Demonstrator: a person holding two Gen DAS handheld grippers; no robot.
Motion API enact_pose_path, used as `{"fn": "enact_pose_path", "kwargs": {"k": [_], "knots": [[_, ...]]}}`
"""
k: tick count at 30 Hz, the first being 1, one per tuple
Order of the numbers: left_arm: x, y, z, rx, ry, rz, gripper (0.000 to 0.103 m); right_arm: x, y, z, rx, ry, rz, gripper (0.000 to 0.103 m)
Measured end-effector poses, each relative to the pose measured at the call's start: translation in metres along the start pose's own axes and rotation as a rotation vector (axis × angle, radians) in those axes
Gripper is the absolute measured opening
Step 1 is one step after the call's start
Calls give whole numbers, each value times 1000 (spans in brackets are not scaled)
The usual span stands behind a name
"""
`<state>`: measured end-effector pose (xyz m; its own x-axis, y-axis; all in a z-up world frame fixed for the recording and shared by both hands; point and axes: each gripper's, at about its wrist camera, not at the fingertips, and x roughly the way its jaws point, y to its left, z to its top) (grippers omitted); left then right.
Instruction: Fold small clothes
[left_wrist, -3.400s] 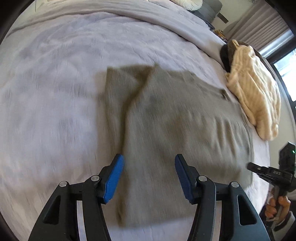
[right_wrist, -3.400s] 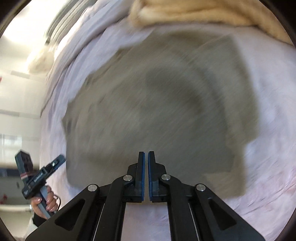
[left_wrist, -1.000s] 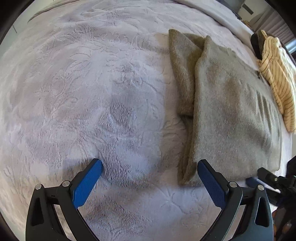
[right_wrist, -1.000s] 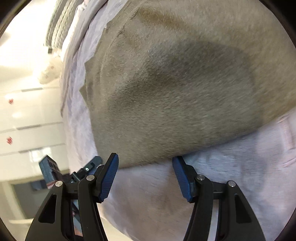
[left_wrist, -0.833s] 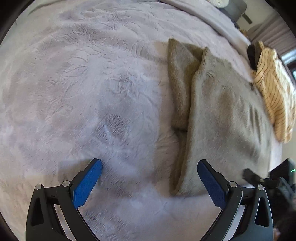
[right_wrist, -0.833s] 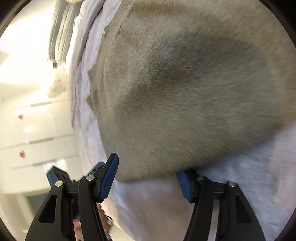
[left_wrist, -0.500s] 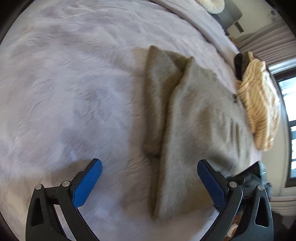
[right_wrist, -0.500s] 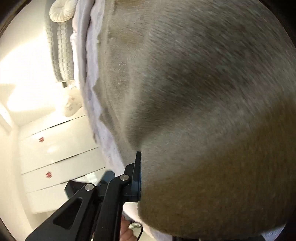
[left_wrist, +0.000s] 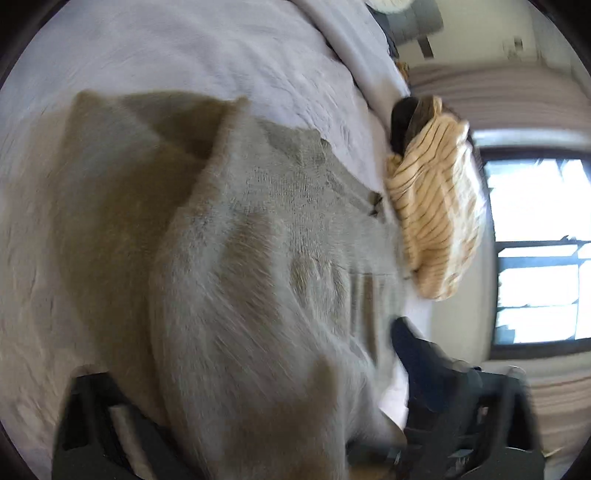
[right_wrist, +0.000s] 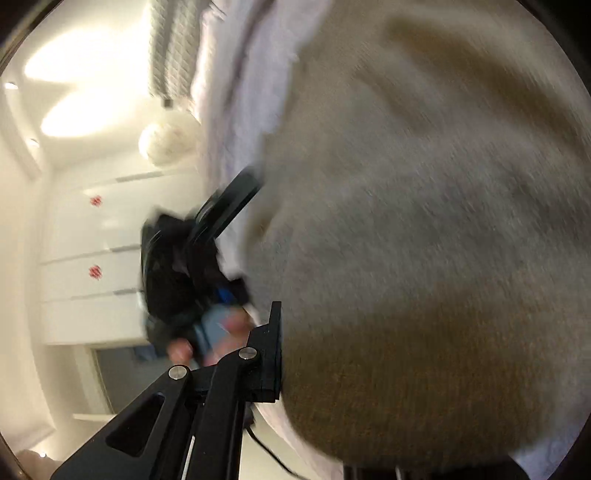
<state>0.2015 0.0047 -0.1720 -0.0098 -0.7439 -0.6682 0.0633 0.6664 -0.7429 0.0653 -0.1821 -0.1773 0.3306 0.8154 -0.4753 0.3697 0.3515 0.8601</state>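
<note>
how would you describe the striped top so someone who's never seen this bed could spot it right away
Start at the pale lavender bedspread and follow the spread-out olive-grey sweater toward the window. Just past the sweater, at the bed's edge, sits the crumpled striped top: cream-yellow with thin dark stripes, bunched, not flat.

Left of the grey sweater (left_wrist: 258, 277) the bed (left_wrist: 184, 48) lies bare — open passage; the striped garment (left_wrist: 436, 229) crowds its far right corner, seemingly touching.

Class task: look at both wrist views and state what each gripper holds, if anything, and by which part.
The right gripper is shut on the near edge of the grey-brown garment. The left gripper is closing over the garment's near left corner; whether it grips is hidden.
</note>
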Motion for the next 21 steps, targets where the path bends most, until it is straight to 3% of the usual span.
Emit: {"fn": "enact_pose_path", "kwargs": {"k": [1, 2, 6, 7, 8, 9, 10, 13, 17, 21], "knots": [[6, -2, 0, 18, 18, 47, 41, -1, -1, -2, -15, 26, -25, 15], [14, -2, 0, 21, 45, 88, 35, -5, 0, -4, -43, 51, -52, 17], [20, 3, -3, 12, 27, 118, 35, -46, 17, -2, -180, 55, -132, 29], [21, 3, -2, 3, 18, 124, 37, -57, 19, -1, -194, 40, -136, 35], [20, 4, -3, -9, 15, 129, 45, -66, 21, 3, -205, 19, -142, 36], [21, 5, -3, -22, 12, 134, 46, -77, 23, 9, -215, -21, -162, 36], [21, 6, -4, -29, 9, 134, 47, -84, 26, 15, -223, -47, -185, 35], [22, 8, -6, -9, 8, 162, 46, -92, 32, 45, -238, -99, -265, 15], [19, -3, -8, 73, -6, 233, 43, -96, 37, 67, -271, -141, -205, 14], [15, -9, -9, 106, -11, 267, 38, -91, 26, 79, -256, -107, -273, 14]]}}
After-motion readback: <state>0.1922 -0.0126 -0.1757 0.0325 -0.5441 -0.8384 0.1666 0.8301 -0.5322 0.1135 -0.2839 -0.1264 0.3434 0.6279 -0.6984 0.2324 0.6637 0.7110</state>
